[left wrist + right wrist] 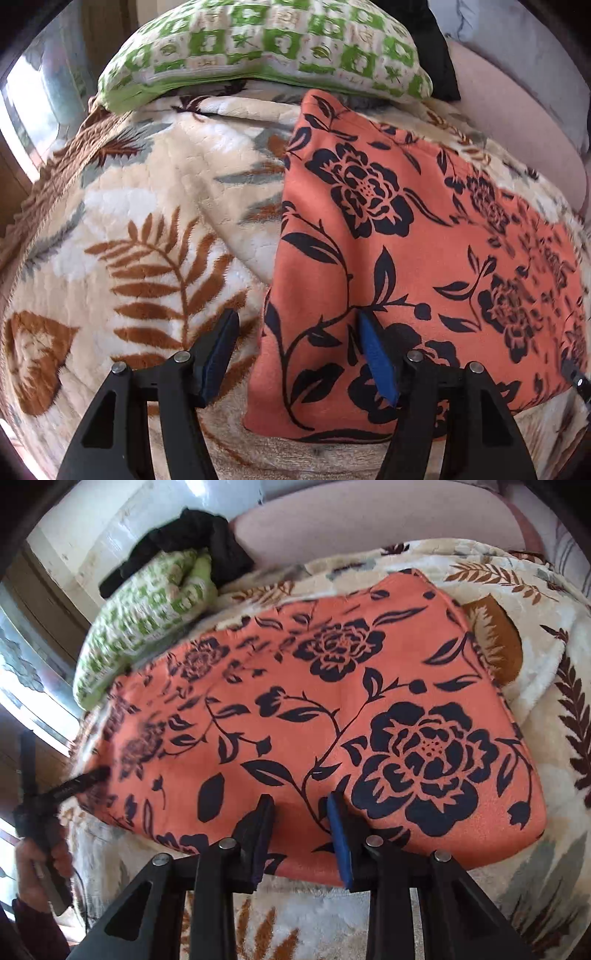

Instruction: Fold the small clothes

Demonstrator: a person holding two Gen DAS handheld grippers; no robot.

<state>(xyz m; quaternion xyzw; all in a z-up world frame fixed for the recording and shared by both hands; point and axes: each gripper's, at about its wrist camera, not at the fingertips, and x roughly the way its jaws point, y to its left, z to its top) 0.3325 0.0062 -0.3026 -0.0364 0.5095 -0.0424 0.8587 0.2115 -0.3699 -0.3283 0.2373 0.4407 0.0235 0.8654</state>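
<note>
Right wrist view: the narrowly parted right hand-held gripper (301,799) hovers, seemingly untouching, over the orange floral cloth's (295,709) near edge.

Left wrist cam rides above the left gripper (295,325), looking steeply down & close at the bed; orange floral cloth (406,240) fills its right half, leaf-print blanket (147,240) its left, green pillow (258,48) at the far end. Right wrist cam sits over the right gripper (301,808), also angled down, close, facing the cloth from its other end. Both share cloth, blanket, pillow; right cam also catches the left gripper at its left edge.
</note>
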